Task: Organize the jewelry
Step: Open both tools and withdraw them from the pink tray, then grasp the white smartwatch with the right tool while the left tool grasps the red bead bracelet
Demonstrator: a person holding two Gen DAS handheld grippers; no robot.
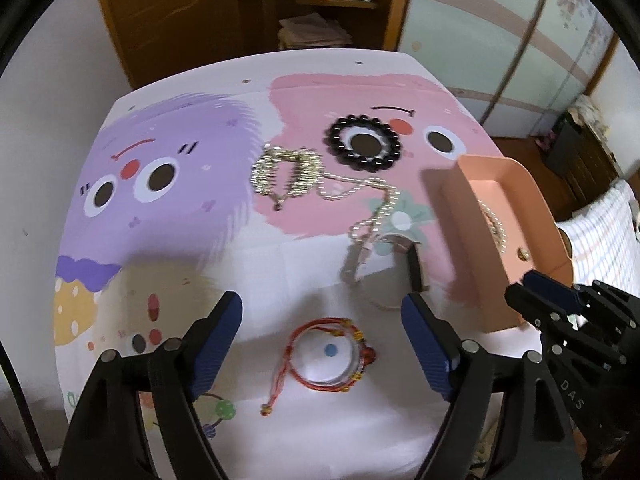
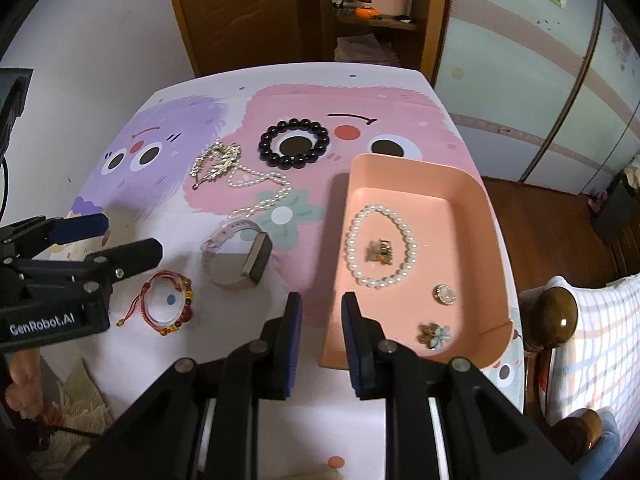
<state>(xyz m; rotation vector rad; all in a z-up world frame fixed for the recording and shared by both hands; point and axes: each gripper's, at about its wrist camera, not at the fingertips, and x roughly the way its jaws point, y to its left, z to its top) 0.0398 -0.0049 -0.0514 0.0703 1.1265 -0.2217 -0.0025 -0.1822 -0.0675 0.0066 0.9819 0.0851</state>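
Black-framed, the left gripper point(image 2: 106, 236), marked "GenRobot.AI", is seen spread wide and empty above the red bracelet point(image 2: 168, 304) at lower left, while the right gripper point(image 2: 320, 316), narrowly parted and empty, is poised beside the pink tray point(image 2: 476, 200).

your table point(image 2: 132, 344) wears a cartoon-printed cloth. taking the pink tray point(image 2: 480, 208) on it as landmark: just left of it lies a watch point(image 2: 240, 256), farther left a red bracelet point(image 2: 170, 306); beyond the watch a pearl necklace point(image 2: 264, 196), a gold chain point(image 2: 216, 162) and a black bead bracelet point(image 2: 294, 144).
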